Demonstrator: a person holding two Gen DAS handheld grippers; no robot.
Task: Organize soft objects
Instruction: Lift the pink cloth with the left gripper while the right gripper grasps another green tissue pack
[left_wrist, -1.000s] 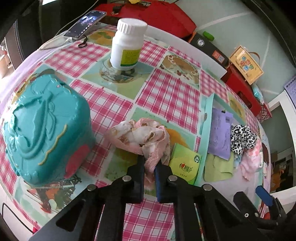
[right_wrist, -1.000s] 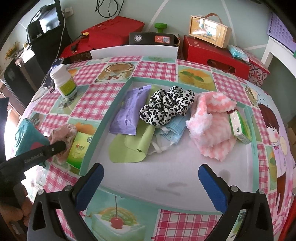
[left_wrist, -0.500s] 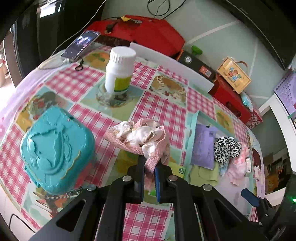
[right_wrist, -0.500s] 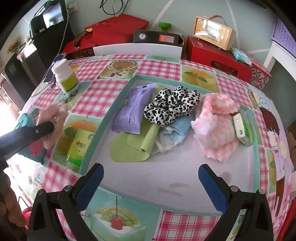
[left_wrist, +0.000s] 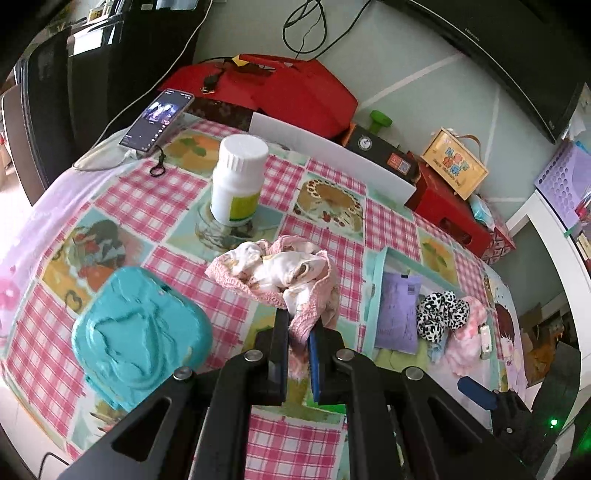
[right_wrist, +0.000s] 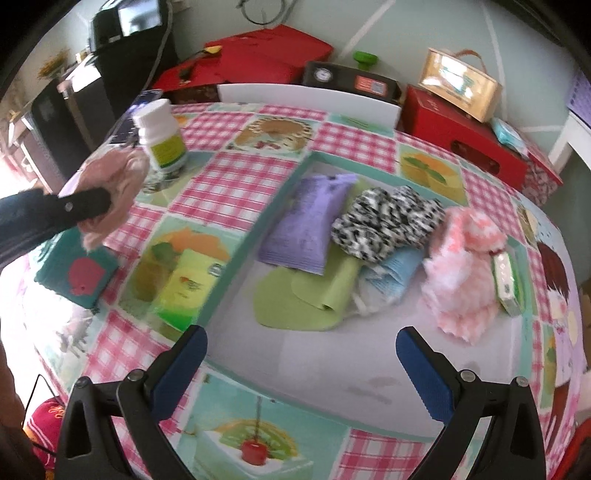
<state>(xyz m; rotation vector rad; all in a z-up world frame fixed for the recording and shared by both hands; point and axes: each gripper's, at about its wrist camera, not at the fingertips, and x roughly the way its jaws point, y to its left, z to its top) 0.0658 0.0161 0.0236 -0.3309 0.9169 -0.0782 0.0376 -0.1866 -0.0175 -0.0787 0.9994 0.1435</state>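
Above checked tablecloth (left_wrist: 162, 195), downward-tilted left gripper (left_wrist: 298, 325) pinches pink cloth (left_wrist: 280, 273).

Left tongs (left_wrist: 298, 328) pinched tight on fabric — angled downward, right tongs (right_wrist: 301, 354) spread wide — empty

Bright daylight, left-edge glare, fisheye warp, right view blurred.

The phone's (left_wrist: 157, 120) screen is too small to read. The right view is blurred, smearing the green packet's (right_wrist: 190, 286) print.
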